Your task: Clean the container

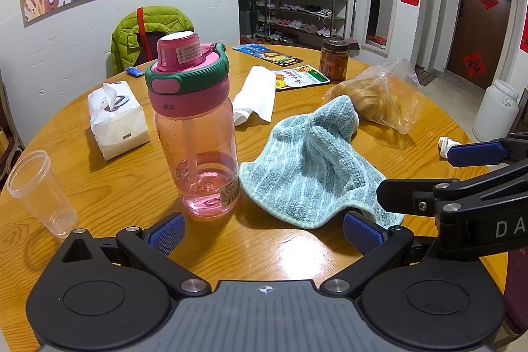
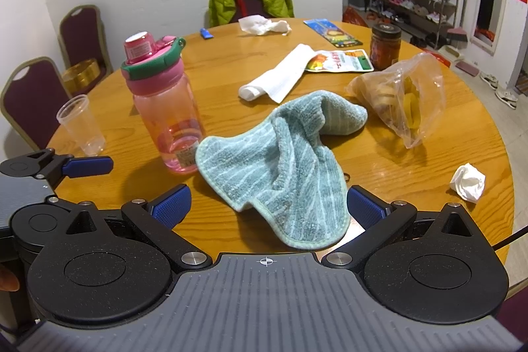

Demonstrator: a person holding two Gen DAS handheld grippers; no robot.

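Note:
A pink see-through bottle (image 1: 194, 137) with a pink and green lid stands upright on the round wooden table (image 1: 99, 187); a little water sits in its bottom. A rumpled teal cloth (image 1: 313, 174) lies just right of it, touching its base. My left gripper (image 1: 264, 233) is open, low over the table's near edge, short of both bottle and cloth. My right gripper (image 2: 269, 208) is open too, and the near corner of the cloth (image 2: 280, 160) lies between its fingers without being pinched. The bottle (image 2: 165, 108) stands to its left.
A clear plastic cup (image 1: 39, 190) stands left of the bottle, a tissue pack (image 1: 115, 121) behind it. Farther back are a folded white cloth (image 1: 255, 98), a plastic bag of food (image 1: 379, 98) and a jar (image 1: 335, 58). A crumpled tissue (image 2: 468, 182) lies at the right. Chairs ring the table.

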